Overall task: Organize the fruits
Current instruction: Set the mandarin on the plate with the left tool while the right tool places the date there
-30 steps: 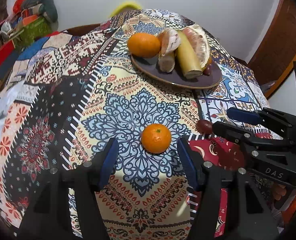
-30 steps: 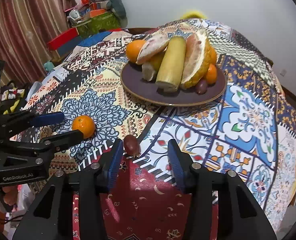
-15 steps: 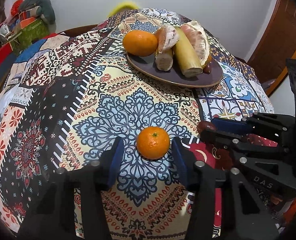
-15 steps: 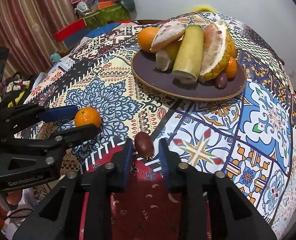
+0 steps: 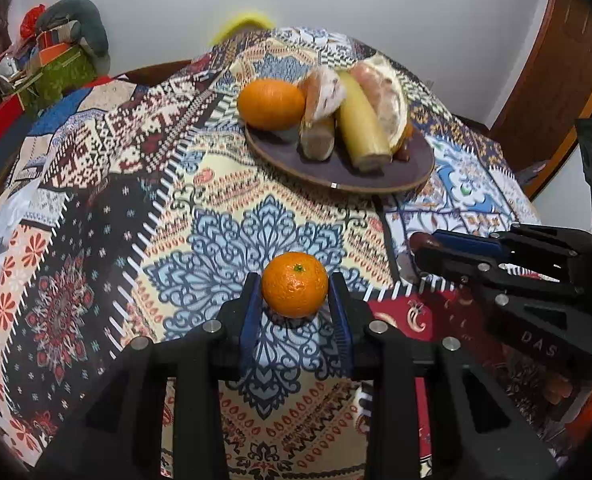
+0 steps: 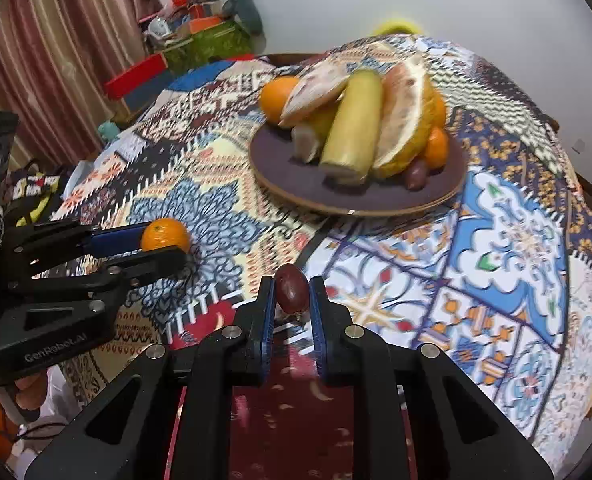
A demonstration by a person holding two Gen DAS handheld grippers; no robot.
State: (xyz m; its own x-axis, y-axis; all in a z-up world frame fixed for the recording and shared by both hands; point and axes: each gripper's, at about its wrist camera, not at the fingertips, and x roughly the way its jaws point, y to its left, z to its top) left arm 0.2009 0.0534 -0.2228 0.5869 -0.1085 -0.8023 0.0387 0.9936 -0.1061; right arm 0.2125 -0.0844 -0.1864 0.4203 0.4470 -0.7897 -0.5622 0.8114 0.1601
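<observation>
On the worktop, under its patterned cloth, I have a fruit in each gripper. My left gripper has its blue-padded fingers closed on the tangerine, one pad touching each side; the fruit sits at the fingertips, low over the blue medallion of the cloth, though I cannot tell whether it touches the cloth. My right gripper has its fingers clamped on the dark red date, which stands upright between the pads near the red patch of cloth. From the right wrist view, the left gripper sits well off to my left with the tangerine in it.

Farther back stands the brown plate. It carries an orange, a banana piece, two pomelo wedges, a second date and a small orange tucked behind the big wedge. Both held fruits are well apart from the plate.
</observation>
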